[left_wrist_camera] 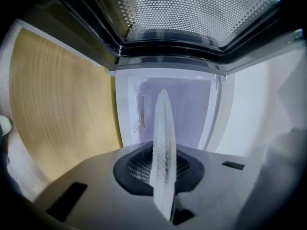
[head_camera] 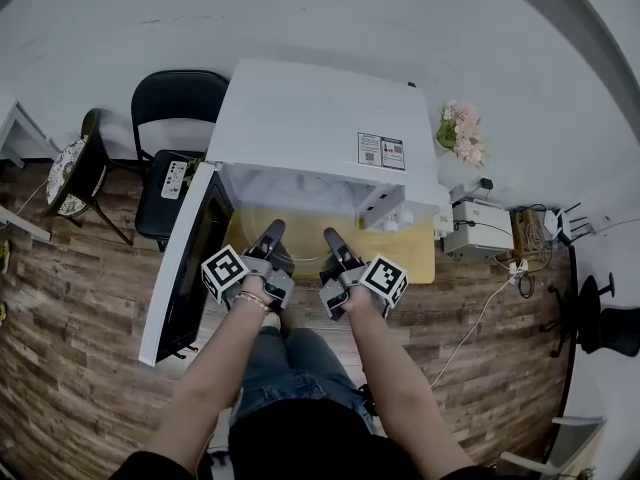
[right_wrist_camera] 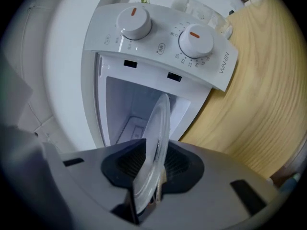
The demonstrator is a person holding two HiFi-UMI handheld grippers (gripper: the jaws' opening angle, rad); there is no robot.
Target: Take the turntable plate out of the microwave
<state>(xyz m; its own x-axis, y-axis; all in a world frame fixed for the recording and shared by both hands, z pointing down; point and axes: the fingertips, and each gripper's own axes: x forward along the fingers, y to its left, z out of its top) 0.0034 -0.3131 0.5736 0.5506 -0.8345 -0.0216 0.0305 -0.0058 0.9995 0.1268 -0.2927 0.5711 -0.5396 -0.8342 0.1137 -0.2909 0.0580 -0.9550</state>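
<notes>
Plate (head_camera: 300, 236) (left_wrist_camera: 163, 143) (right_wrist_camera: 156, 138) was carried by its near rim, with the left tongs (head_camera: 272, 230) (left_wrist_camera: 165, 178) and the right tongs (head_camera: 331, 236) (right_wrist_camera: 147, 174) set side by side on that rim. In the left gripper view, the pads were clamped tight on the glass edge. In the right gripper view, the rim sat between the pads, which were closed on it. From both tongs the plate extended forward toward the microwave (head_camera: 320, 118). It lay at the mouth of the cavity (left_wrist_camera: 168, 104) (right_wrist_camera: 129, 114), and whether it had fully cleared the opening could not be determined. The door (head_camera: 185, 268) stood open to the left of the left tongs. Two dials (right_wrist_camera: 135, 22) (right_wrist_camera: 195, 38) were located ahead of the right tongs and to their right. The tabletop (head_camera: 415, 256) (left_wrist_camera: 57, 104) (right_wrist_camera: 259, 95) lay beneath both tongs and supported the microwave.
</notes>
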